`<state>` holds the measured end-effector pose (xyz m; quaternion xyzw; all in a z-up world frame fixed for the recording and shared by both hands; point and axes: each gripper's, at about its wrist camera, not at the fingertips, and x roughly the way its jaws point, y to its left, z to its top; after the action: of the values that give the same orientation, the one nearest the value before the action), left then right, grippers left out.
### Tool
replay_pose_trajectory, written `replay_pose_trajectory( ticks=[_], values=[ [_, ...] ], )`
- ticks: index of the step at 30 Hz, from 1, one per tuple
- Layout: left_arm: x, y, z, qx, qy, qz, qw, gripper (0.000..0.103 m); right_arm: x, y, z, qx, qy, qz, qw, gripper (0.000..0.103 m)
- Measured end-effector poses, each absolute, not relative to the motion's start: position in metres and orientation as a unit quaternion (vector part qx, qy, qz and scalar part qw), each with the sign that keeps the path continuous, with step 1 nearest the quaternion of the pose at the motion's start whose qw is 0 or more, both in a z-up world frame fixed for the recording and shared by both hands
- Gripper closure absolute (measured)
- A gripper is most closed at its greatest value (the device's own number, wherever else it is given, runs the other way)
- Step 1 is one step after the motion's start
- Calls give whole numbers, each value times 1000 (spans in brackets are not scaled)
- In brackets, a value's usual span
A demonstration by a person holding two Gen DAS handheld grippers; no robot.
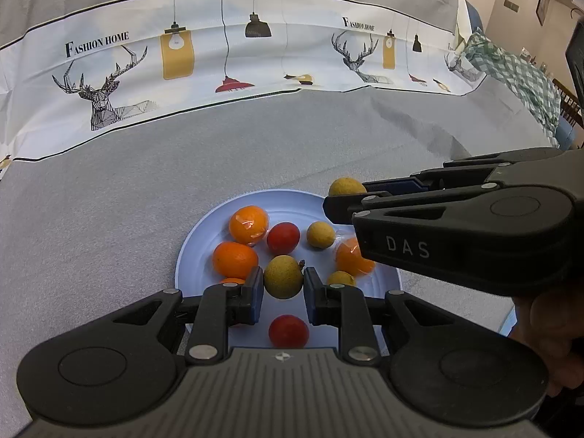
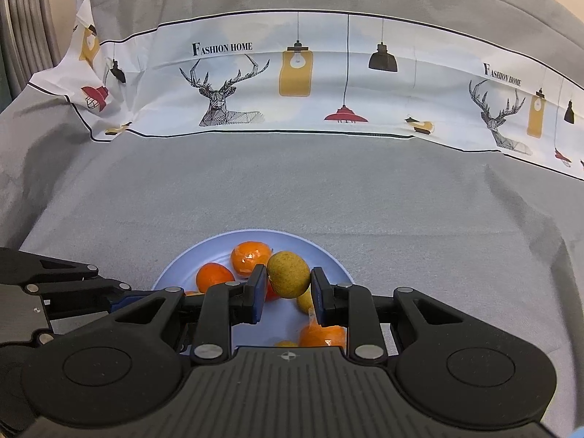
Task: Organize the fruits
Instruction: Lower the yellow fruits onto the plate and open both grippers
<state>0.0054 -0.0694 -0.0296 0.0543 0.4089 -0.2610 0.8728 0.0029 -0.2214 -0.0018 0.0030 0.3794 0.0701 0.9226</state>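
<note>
Both the left gripper (image 1: 283,277) and the right gripper (image 2: 288,279) are clamping one yellow-green fruit (image 1: 283,276) each above the blue plate (image 1: 204,233), where oranges, red fruits and more yellow-green ones are lying unsorted.

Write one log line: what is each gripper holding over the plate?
left gripper: shut on yellow-green fruit | right gripper: shut on another yellow-green fruit | blue plate: oranges, red fruits
</note>
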Motion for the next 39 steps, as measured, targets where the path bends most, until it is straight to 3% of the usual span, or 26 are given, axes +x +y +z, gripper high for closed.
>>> replay_pose_trajectory(
  ticks=[21, 25, 28, 35, 39],
  values=[
    [7, -70, -28, 53, 408, -260, 874, 76, 5, -218, -5, -5, 390, 67, 918, 75],
    [8, -67, -24, 47, 405, -260, 875, 76, 4, -219, -4, -5, 388, 61, 919, 64],
    [7, -65, -21, 50, 403, -258, 877, 75, 3, -220, -3, -5, 387, 56, 921, 61],
    [2, -57, -6, 56, 386, -247, 887, 51, 0, -223, 6, -2, 375, 43, 926, 37],
    [0, -51, 2, 62, 377, -233, 894, 33, -2, -230, 10, 11, 371, 29, 928, 12]
  ],
)
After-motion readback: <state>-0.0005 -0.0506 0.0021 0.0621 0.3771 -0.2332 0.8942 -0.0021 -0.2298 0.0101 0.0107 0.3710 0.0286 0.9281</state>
